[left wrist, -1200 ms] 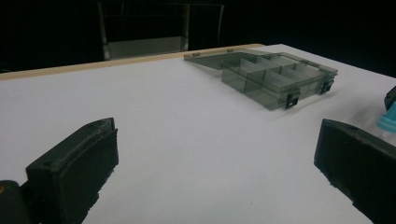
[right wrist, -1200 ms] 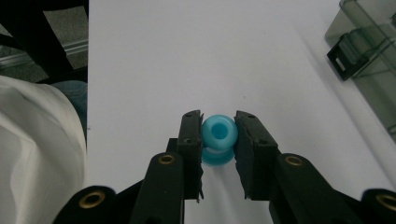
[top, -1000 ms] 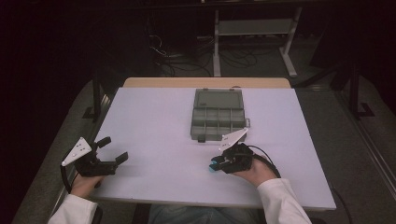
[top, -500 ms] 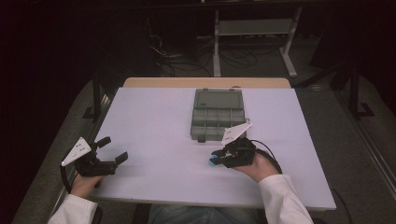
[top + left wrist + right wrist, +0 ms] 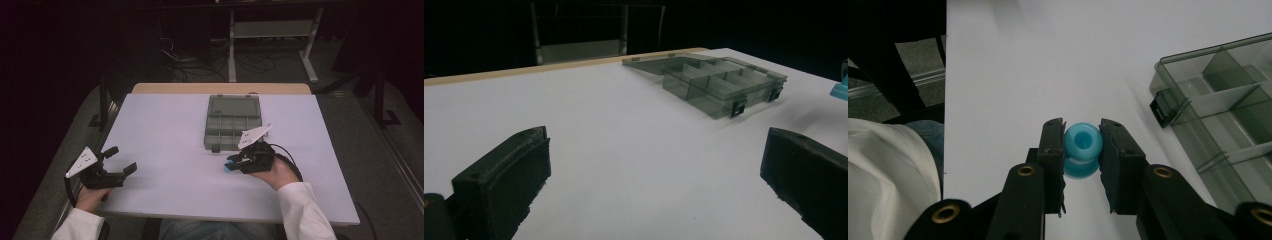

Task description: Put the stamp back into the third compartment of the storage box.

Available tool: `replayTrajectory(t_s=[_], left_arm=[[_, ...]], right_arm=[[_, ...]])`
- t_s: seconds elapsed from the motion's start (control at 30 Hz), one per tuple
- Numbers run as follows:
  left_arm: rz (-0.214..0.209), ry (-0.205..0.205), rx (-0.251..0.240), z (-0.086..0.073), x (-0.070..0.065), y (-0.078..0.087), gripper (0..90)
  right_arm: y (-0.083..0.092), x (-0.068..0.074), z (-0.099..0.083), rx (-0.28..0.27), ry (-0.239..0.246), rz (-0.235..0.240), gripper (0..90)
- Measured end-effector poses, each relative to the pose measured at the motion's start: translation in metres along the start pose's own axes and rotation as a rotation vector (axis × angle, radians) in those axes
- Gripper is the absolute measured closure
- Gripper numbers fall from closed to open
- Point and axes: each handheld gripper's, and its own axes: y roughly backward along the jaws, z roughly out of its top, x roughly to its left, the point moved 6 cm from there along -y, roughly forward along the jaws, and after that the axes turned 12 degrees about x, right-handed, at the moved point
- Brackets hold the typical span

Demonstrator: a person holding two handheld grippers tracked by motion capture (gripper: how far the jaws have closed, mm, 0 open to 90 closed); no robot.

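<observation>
The white table (image 5: 165, 195) carries a smoky clear compartment box (image 5: 232, 122), lid open, its cells apparently bare. The left gripper (image 5: 122, 160) gapes. The right gripper (image 5: 1082, 142) pinches a glossy turquoise bead (image 5: 1082, 142) (ring-shaped) just above the table.

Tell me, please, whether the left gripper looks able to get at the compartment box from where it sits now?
Probably yes. The left gripper is open, holds nothing, and bare table lies between it and the compartment box; the right gripper sits beside that path.

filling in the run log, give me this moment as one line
right claw: shut on blue ring | left claw: open, empty | organizer box: lid open
</observation>
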Motion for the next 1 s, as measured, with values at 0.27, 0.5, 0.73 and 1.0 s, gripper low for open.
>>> replayTrajectory(t_s=[0.27, 0.5, 0.73, 1.0], left_arm=[[-0.003, 0.005, -0.008, 0.001, 0.000, 0.000, 0.0], [-0.002, 0.006, -0.005, 0.001, 0.000, 0.000, 0.0], [-0.005, 0.001, -0.006, 0.000, -0.001, -0.001, 0.0], [-0.005, 0.003, -0.005, 0.000, -0.001, -0.002, 0.0]], right_arm=[[0.004, -0.005, 0.005, -0.001, 0.000, -0.001, 71.3], [0.006, -0.011, 0.010, -0.003, -0.010, -0.005, 71.2], [0.007, -0.014, 0.015, 0.018, -0.012, -0.007, 71.1], [0.012, -0.018, 0.022, 0.011, -0.003, -0.018, 71.2]])
